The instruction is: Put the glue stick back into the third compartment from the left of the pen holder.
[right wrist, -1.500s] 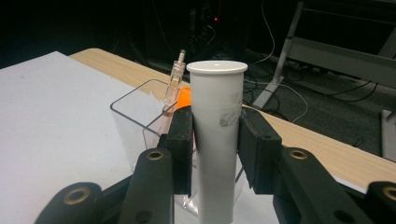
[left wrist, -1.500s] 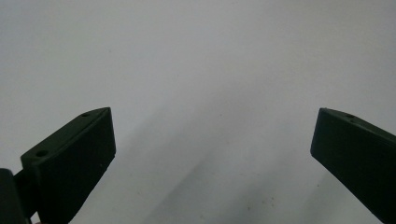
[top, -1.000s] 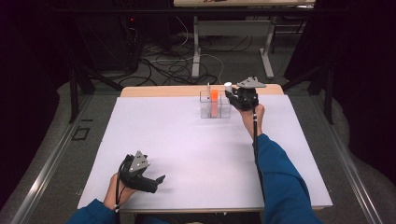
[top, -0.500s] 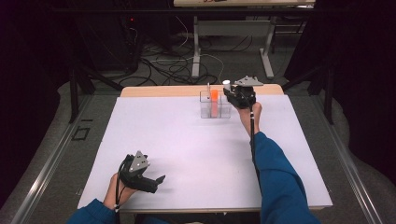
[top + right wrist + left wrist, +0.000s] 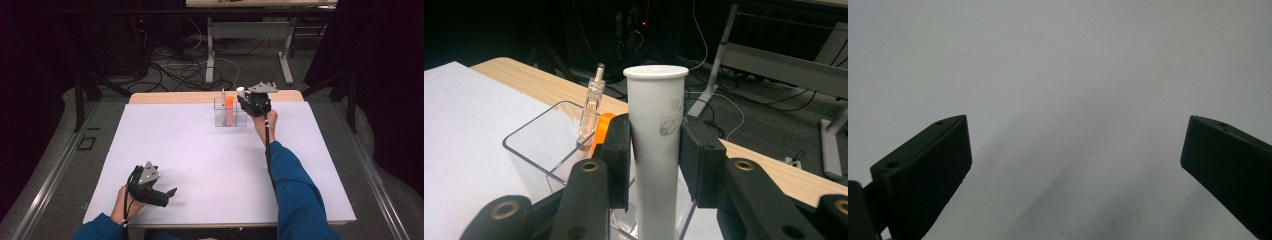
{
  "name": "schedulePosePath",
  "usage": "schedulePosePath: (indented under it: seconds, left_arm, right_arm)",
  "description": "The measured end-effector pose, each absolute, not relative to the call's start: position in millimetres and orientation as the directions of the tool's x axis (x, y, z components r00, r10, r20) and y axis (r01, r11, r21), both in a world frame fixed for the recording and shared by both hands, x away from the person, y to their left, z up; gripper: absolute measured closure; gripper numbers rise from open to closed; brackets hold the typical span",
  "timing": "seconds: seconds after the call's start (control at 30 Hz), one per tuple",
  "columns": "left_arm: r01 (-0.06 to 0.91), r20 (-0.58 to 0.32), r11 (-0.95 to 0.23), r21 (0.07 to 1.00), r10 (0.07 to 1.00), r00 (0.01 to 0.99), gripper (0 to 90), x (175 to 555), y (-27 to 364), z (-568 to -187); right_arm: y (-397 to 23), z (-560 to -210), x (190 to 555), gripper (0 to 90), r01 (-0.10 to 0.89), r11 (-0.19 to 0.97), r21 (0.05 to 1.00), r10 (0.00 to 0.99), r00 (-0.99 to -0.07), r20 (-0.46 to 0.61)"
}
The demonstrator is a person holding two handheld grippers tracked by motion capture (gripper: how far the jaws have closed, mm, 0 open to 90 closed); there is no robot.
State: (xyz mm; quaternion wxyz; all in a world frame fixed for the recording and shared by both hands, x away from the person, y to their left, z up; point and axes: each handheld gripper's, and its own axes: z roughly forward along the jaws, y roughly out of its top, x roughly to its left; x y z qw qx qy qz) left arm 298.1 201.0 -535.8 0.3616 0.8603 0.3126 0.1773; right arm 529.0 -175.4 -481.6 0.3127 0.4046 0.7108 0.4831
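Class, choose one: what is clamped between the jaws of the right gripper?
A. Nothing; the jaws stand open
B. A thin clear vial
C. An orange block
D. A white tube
D: in the right gripper view, the right gripper presses both pads against the upright white tube above the clear container.

The white tube (image 5: 656,145) is looking like matt plastic, smooth, with a greyish scuffed patch on its side. The clear container (image 5: 531,145) is showing as glossy transparent plastic, its rim catching the light. A small clear vial (image 5: 591,107) inside it is gleaming like glass or hard plastic, beside a smooth orange piece (image 5: 601,127). The right gripper (image 5: 655,150) is showing matt black plastic jaws. The table's white sheet (image 5: 200,155) is lying matt and smooth, and its far edge (image 5: 170,97) is showing pale wood grain.
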Motion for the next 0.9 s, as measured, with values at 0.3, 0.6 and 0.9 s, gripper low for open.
schedulePosePath:
  seconds: [0.3,0.6,0.9]
  left_arm:
    - [0.405,0.082,-0.531,0.744,0.674,0.734,0.1,298,201,-537]
    - [0.401,0.086,-0.532,0.746,0.674,0.734,0.0,297,201,-536]
    - [0.401,0.089,-0.533,0.745,0.675,0.732,0.1,298,201,-536]
  right_arm:
    - [-171,-483,532,67.0,0.287,0.226,0.931,0.879,-0.471,-0.068]
    - [-177,-479,526,37.6,0.342,0.206,0.917,0.879,-0.477,-0.02]
    - [-185,-480,507,25.8,0.397,0.234,0.888,0.836,-0.549,0.025]
